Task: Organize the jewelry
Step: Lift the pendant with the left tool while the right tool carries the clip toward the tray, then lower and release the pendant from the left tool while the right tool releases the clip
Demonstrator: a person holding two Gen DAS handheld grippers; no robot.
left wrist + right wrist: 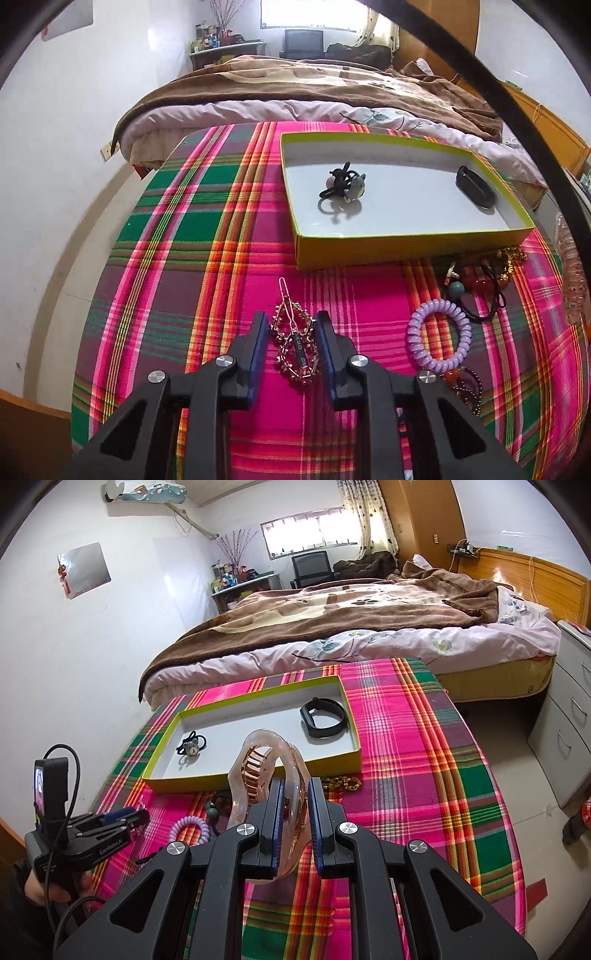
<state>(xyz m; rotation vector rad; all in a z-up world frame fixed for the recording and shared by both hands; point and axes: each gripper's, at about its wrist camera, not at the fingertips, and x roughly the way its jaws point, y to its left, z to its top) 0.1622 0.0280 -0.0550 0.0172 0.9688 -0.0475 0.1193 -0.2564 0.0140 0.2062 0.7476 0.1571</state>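
1. The left wrist view alone shows a beaded clip (pixel 295 341) lying on the plaid cloth (pixel 207 229) between the left gripper (pixel 291 325) fingers.
2. The right wrist view alone shows the bear face on the hair tie (pixel 191 748) in the box (pixel 258 775), near the watch band (pixel 323 716).
3. Both grippers tilt downward; a hand (pixel 48 886) holds the left one low at the cloth.
4. The left jaws sit at the clip's sides; whether they press it, I cannot tell.
5. The right gripper (pixel 295 794) is clamped on a clear claw clip (pixel 258 775), raised before the box.
6. A purple coil (pixel 437 341) lies right of the left gripper.
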